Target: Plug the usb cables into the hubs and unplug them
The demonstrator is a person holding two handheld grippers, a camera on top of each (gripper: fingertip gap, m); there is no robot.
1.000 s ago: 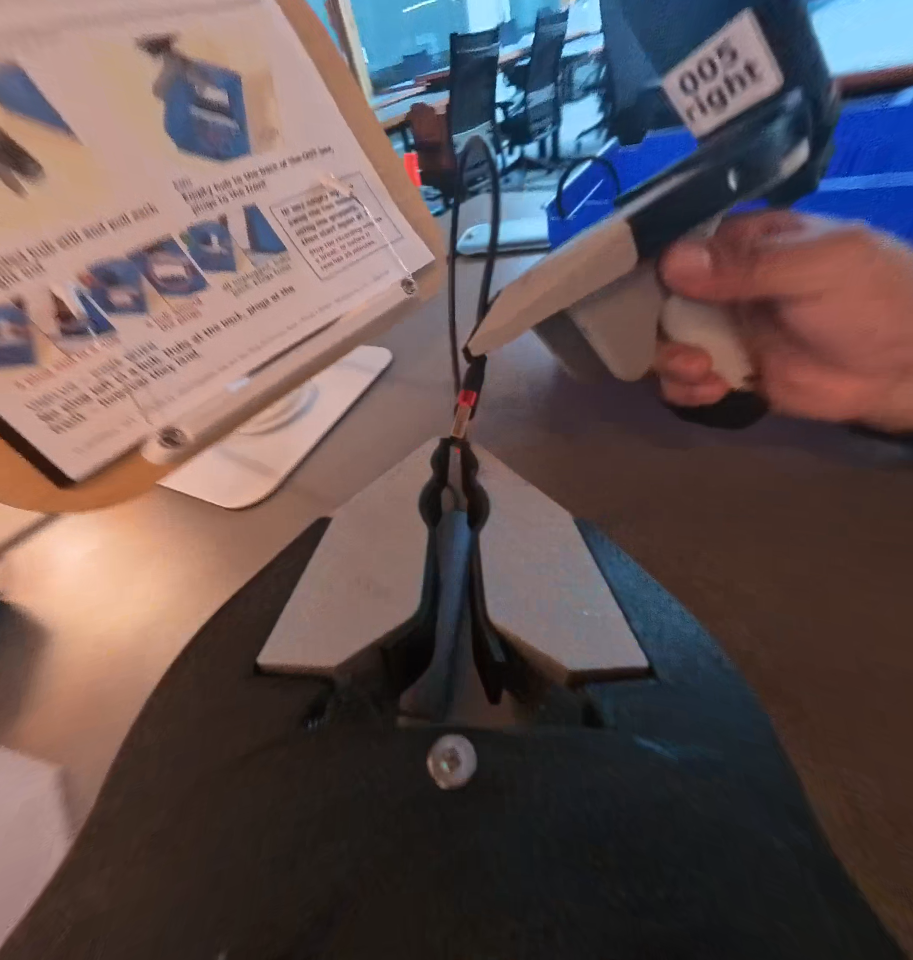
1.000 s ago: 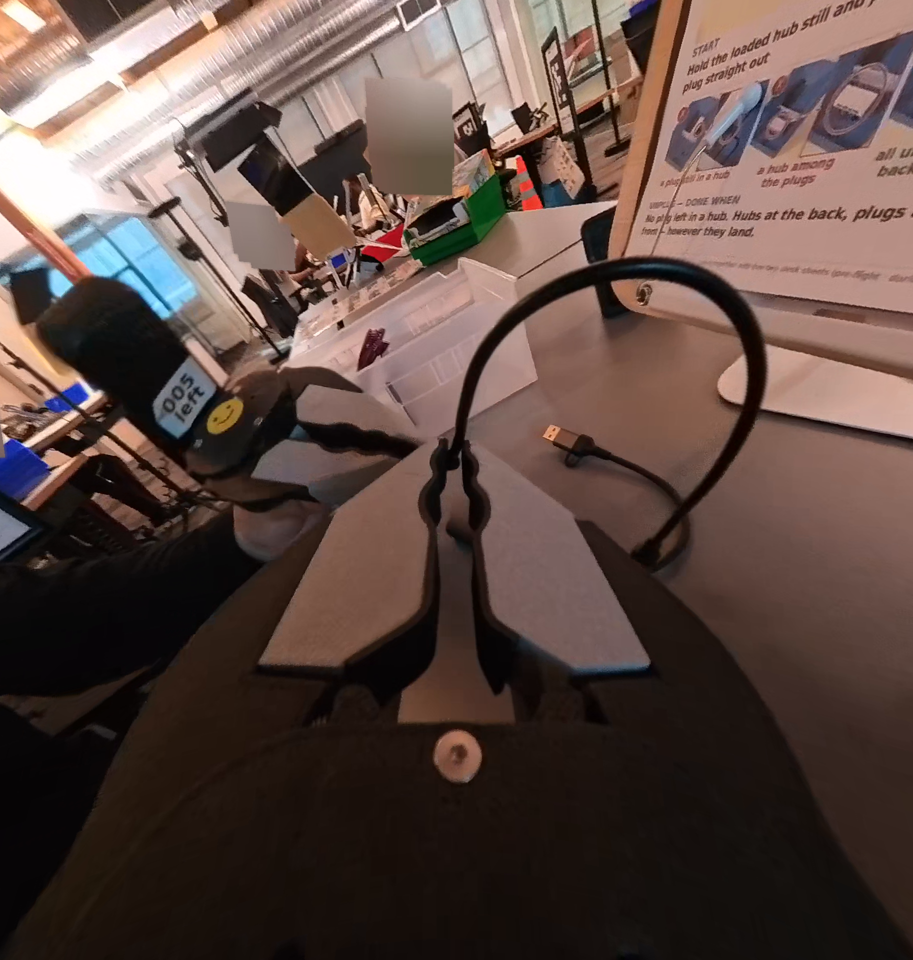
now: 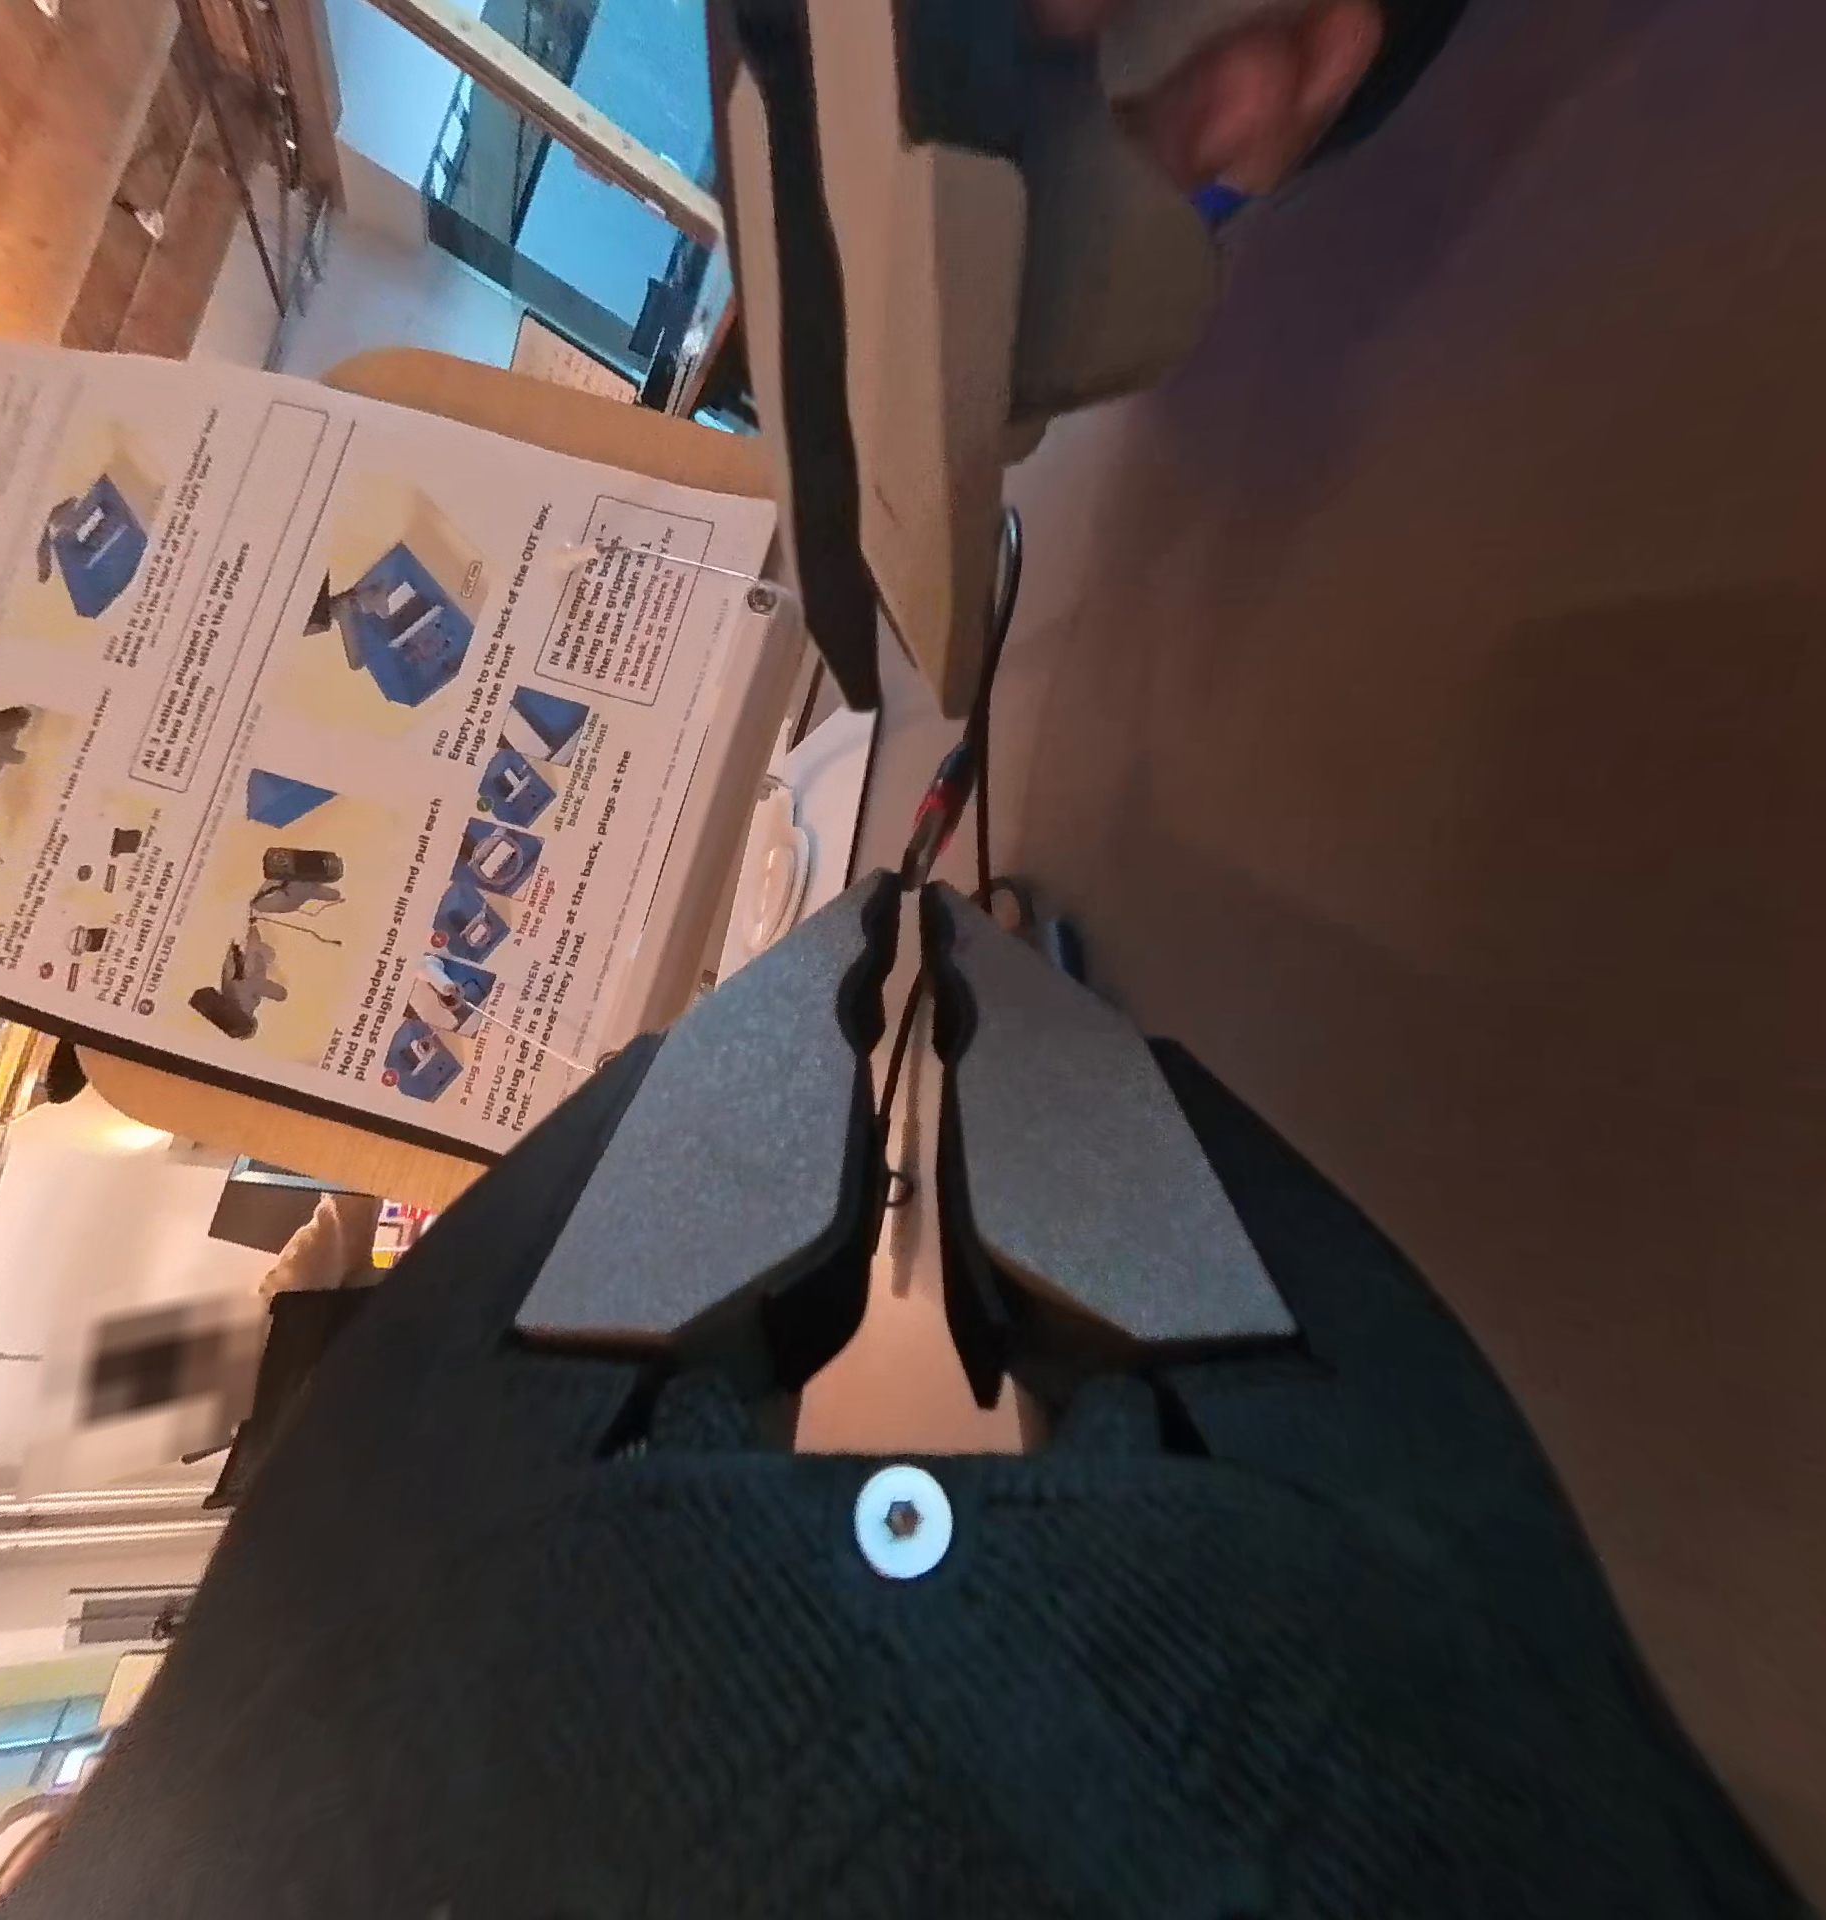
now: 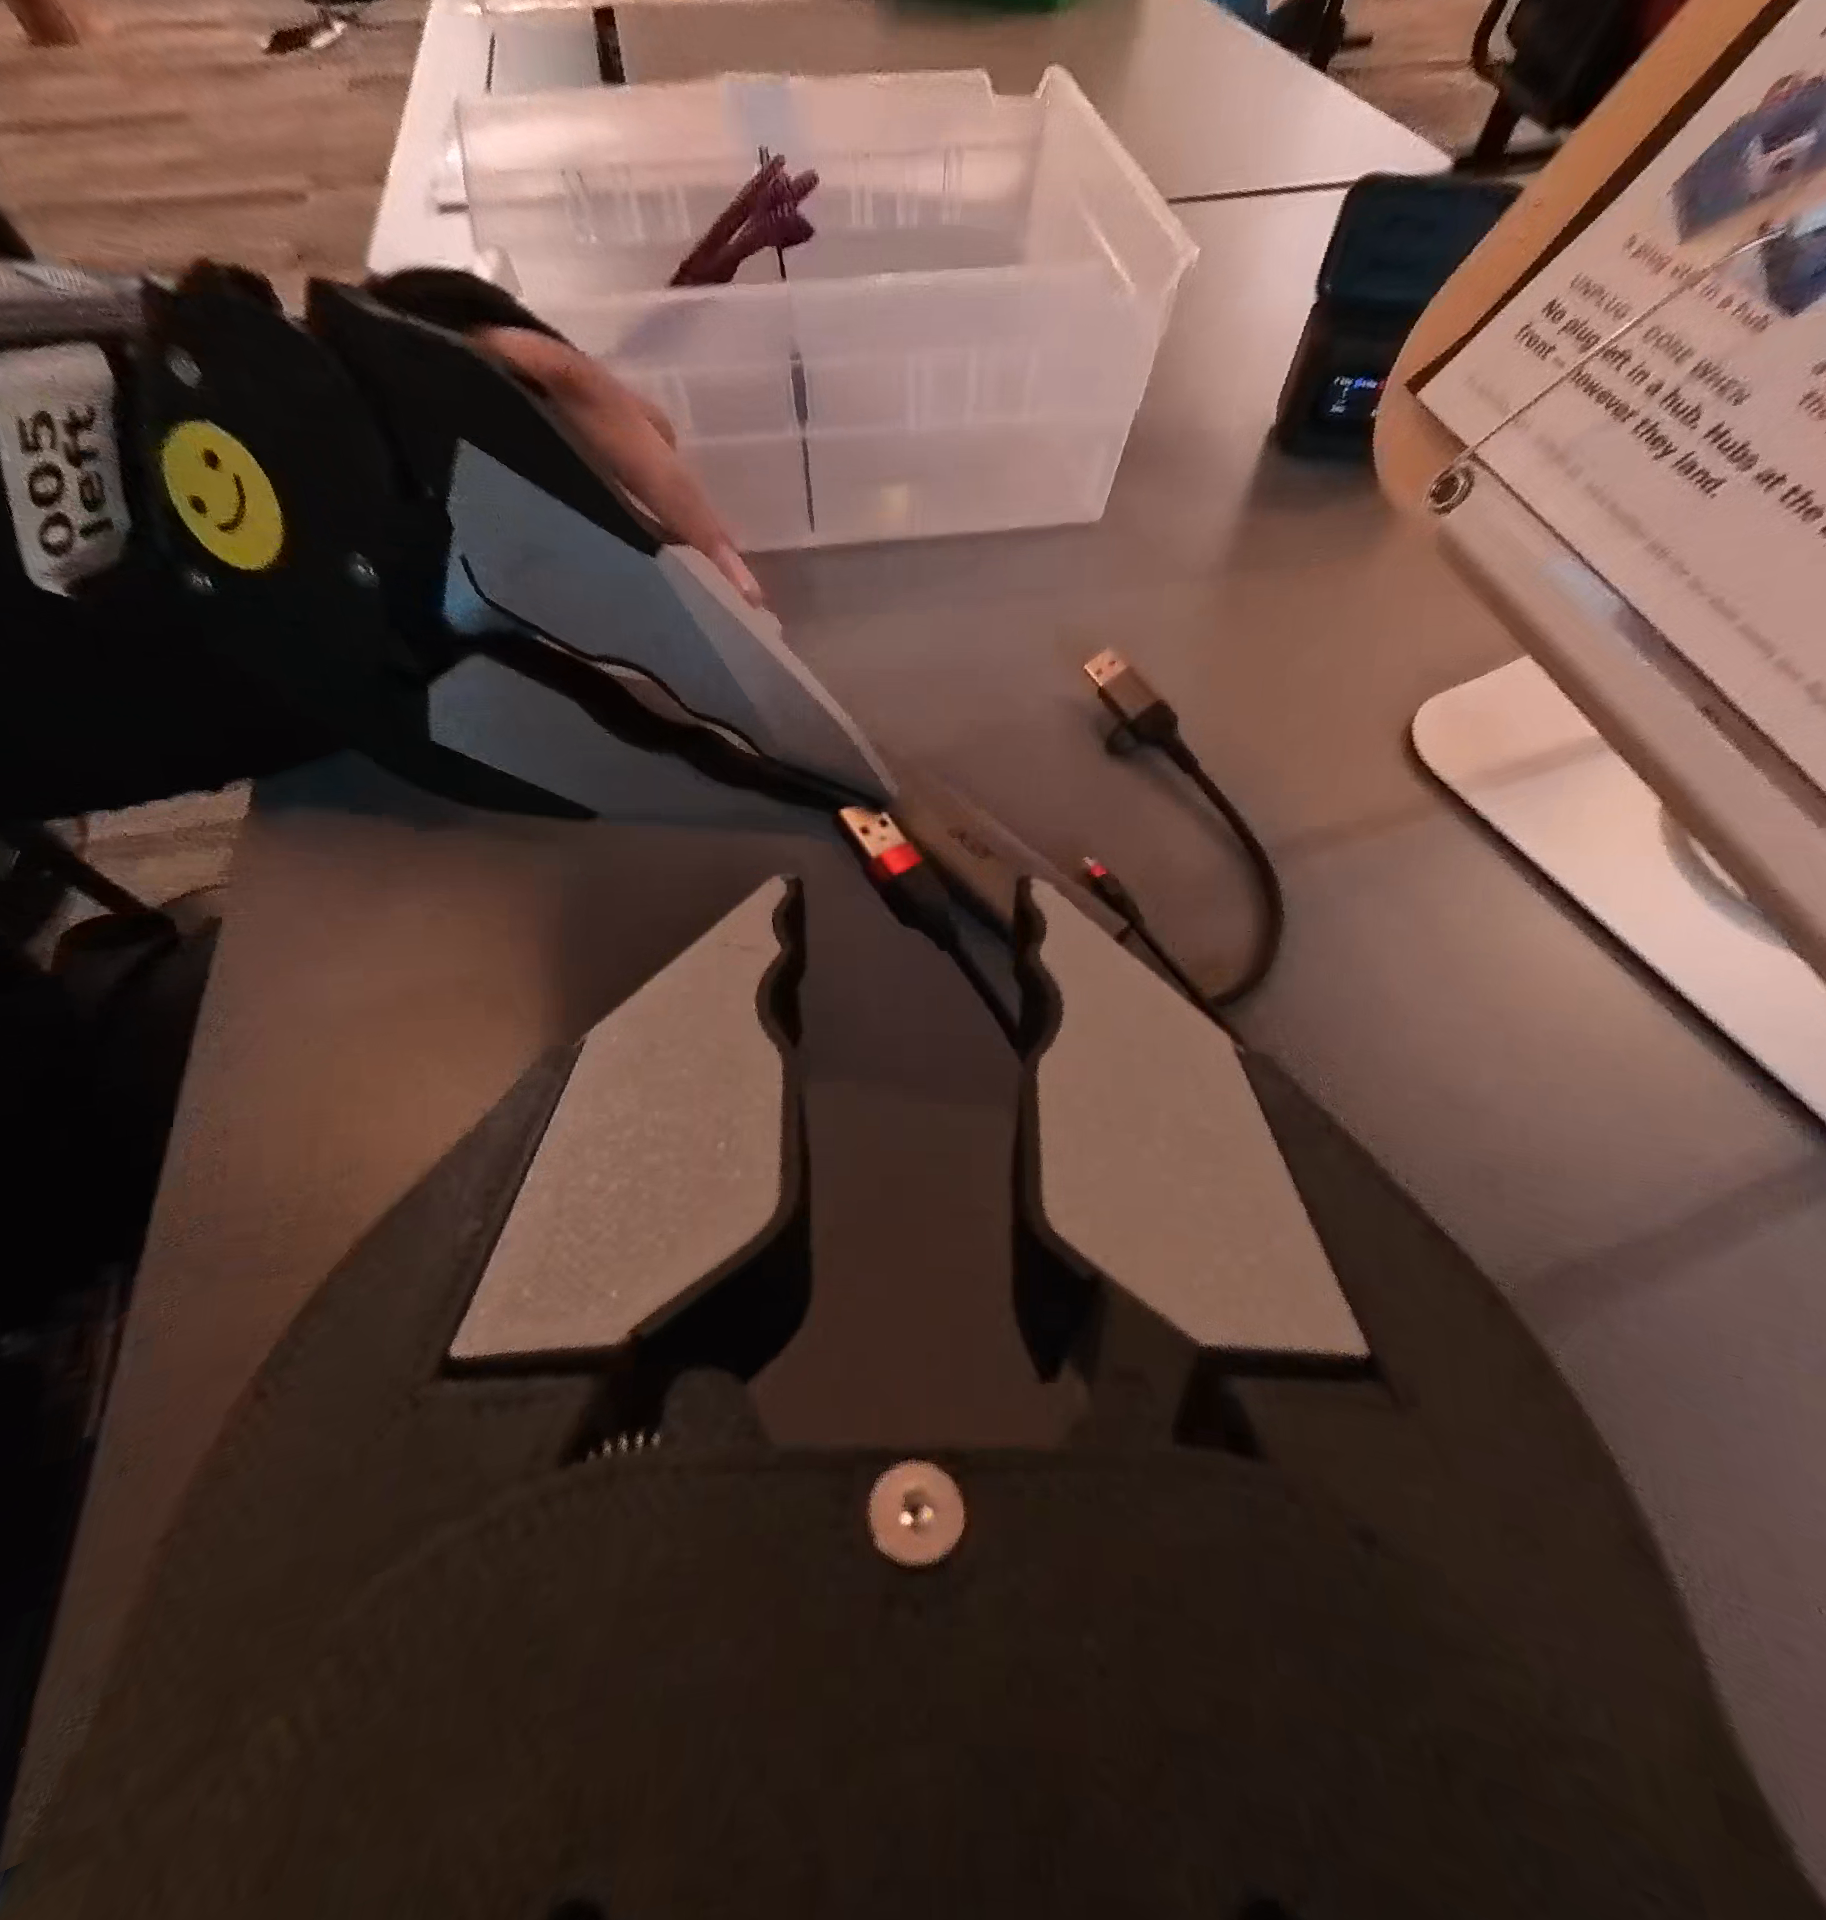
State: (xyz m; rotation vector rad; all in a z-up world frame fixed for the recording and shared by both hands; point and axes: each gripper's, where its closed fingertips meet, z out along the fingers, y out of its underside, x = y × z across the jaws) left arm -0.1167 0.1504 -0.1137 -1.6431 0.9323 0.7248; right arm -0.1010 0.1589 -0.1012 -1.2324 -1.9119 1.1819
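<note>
Left tool [image 3: 911, 899]: nearly closed about thin black cable [image 3: 891, 1060]; actual grip impossible to tell.
Right tool [image 4: 904, 904]: wide open, empty.
Red-collared plug [image 4: 881, 840]: between both tools' tips, over worktop [image 4: 1460, 1143].
Handling: light, limp lead; likely best pinched at stiff plug body.

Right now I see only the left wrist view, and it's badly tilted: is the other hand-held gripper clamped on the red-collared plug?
Observer: No. The right hand-held gripper is open; the red-collared plug sits ungripped at its fingertips.
Operator: Any other loose plug?
Observer: Yes, a second plug on a black cable lies on the table, farther out.
Operator: And behind it?
Observer: A clear bin holding a purple cable.
</note>
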